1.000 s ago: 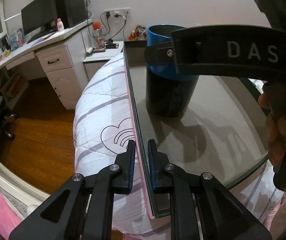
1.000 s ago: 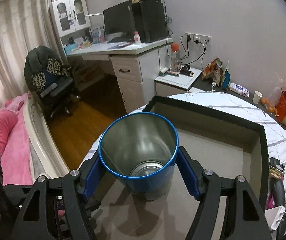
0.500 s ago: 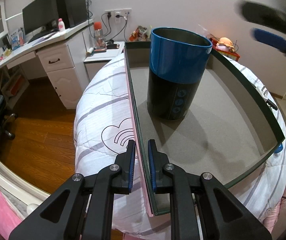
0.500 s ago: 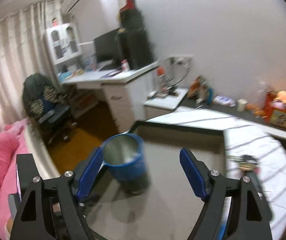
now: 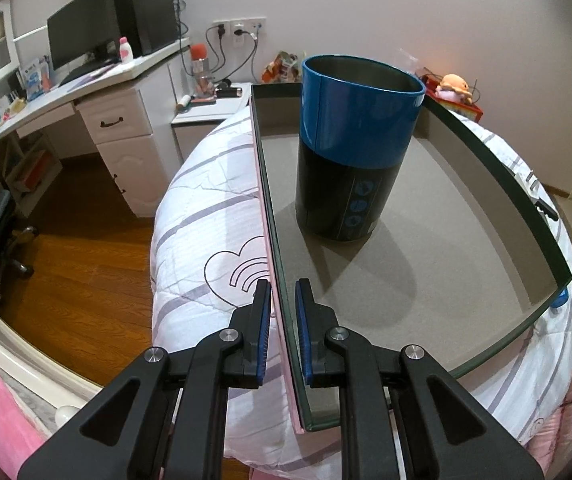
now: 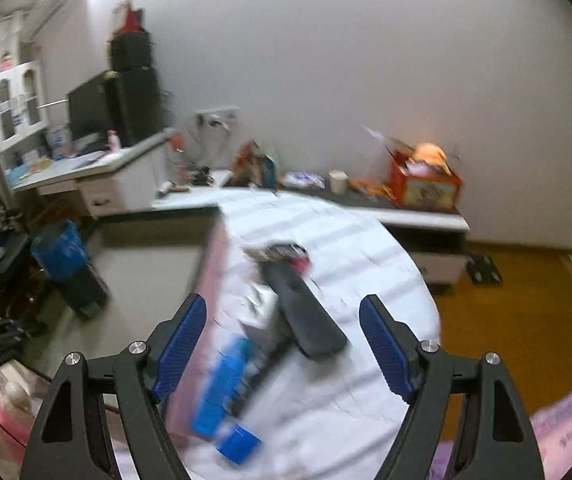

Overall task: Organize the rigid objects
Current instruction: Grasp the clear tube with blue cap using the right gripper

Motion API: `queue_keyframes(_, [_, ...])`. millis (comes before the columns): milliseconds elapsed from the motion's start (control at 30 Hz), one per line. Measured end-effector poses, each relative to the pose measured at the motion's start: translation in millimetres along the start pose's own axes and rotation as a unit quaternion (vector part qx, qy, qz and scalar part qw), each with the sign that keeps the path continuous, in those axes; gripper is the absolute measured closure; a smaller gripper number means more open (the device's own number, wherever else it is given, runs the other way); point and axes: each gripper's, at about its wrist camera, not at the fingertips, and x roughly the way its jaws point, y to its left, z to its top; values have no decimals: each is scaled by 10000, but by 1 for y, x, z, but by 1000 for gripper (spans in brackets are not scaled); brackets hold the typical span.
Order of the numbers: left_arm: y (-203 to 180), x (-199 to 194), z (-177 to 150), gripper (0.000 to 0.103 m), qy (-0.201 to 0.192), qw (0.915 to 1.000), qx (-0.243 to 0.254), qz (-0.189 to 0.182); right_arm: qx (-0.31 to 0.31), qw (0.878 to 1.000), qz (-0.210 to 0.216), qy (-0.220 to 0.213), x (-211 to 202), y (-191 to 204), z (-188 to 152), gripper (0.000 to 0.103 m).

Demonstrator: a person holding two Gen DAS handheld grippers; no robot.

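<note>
Left gripper [image 5: 280, 320] pinches the near wall of the box [image 5: 482, 152], the blue-and-black canister [image 5: 356, 152] upright inside, ahead and right of its fingers — right gripper [image 6: 284, 344] spread wide, empty, above blurred objects [image 6: 302, 312] on the bedspread [image 6: 350, 408].
</note>
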Motion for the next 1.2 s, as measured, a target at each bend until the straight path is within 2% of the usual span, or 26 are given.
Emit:
queue_keyframes(133, [-1,2,0,91,23,10000,12,31,114,9989,-147,441,15,-4,-23,23])
queue_keyframes(200, [-2,2,0,91,40,10000,18,33,145,9980,-84,609,20,-5,-39,23])
queue_keyframes(467, [-2,2,0,91,49,10000,13,40,-153,9953,130,951,30,8,-66,23])
queue_keyframes(567, [-3,2,0,91,50,10000,20,40,-208,9942,-40,1057,33,2,-72,23])
queue_keyframes(833, [-4,4,0,91,69,9999,39,84,-95,9942,-483,960,24,-28,-74,23])
queue_keyframes(1000, [-5,4,0,91,74,9999,42,86,-75,9958,-238,878,34,-29,-71,23])
queue_keyframes(1067, [-5,4,0,91,73,9999,52,95,-143,9958,-170,886,40,-24,-69,27])
queue_keyframes(1200, [-5,4,0,91,77,9999,51,91,-220,9945,-152,1009,56,-19,-67,46])
